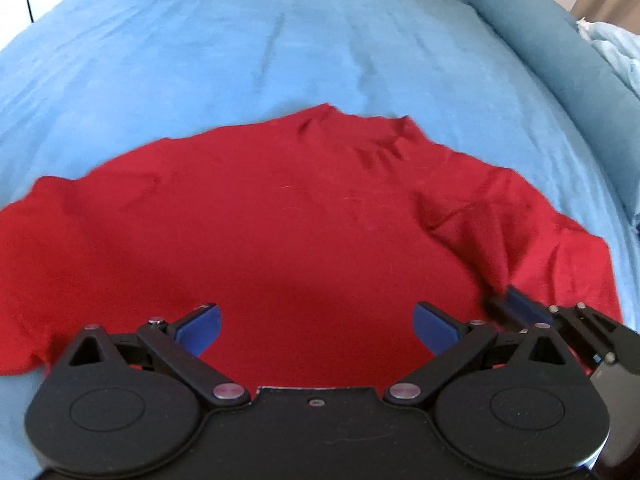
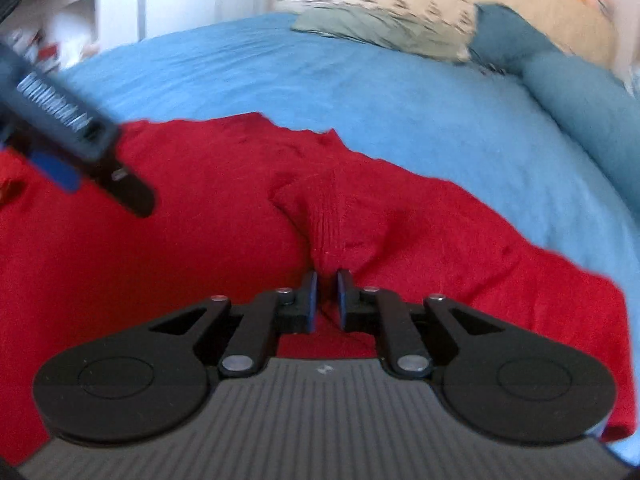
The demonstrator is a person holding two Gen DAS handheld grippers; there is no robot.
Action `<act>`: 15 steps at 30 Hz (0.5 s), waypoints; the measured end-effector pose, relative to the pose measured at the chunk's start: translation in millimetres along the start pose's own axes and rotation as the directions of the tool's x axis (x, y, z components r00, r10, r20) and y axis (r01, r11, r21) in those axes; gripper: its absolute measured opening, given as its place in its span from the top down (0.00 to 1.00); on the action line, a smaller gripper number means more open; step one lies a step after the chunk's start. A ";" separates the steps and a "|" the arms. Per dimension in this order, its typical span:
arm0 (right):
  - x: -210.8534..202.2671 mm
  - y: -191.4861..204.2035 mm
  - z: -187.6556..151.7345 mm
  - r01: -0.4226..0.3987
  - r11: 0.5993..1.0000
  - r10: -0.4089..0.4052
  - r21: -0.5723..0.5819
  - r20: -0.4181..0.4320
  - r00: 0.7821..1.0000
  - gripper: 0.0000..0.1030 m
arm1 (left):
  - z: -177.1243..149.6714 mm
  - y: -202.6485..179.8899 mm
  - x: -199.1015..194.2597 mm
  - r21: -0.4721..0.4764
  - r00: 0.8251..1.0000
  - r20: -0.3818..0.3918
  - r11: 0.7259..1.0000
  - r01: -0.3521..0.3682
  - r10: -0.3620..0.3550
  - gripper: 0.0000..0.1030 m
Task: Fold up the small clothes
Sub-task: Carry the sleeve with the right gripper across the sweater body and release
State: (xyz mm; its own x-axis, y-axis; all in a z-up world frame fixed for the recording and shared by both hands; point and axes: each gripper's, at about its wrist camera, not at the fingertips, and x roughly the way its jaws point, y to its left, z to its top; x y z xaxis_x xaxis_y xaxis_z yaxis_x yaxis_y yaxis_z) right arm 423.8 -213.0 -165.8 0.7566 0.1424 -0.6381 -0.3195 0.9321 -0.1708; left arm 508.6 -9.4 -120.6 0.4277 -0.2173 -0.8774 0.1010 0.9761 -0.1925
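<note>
A small red garment (image 1: 280, 220) lies spread on a blue bedsheet (image 1: 240, 48). My left gripper (image 1: 316, 326) is open wide, its blue pads just above the near part of the cloth, holding nothing. My right gripper (image 2: 325, 298) is shut on a pinched ridge of the red garment (image 2: 200, 208), which rises in a fold toward its blue pads. The right gripper also shows at the right edge of the left wrist view (image 1: 520, 304), gripping the cloth. The left gripper shows as a dark blurred arm at the upper left of the right wrist view (image 2: 76, 148).
A teal bolster pillow (image 1: 560, 52) runs along the right side of the bed. An olive cloth (image 2: 380, 28) and a beige patterned cover (image 2: 440, 0) lie at the far end. White furniture (image 2: 80, 12) stands beyond the bed at the left.
</note>
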 end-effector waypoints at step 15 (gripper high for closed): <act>-81.8 -73.0 -32.8 0.119 0.981 -0.113 0.152 -0.050 0.992 0.20 | 15.8 -104.4 40.5 -0.030 0.989 0.041 0.990 0.140 -0.139 0.17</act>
State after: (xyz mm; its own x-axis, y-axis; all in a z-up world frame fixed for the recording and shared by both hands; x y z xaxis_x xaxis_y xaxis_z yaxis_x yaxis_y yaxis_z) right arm 366.5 -303.6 -125.7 0.7582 0.0193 -0.6518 -0.1362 0.9822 -0.1293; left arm 529.6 -120.1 -129.0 0.4456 -0.3508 -0.8237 0.1326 0.9358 -0.3268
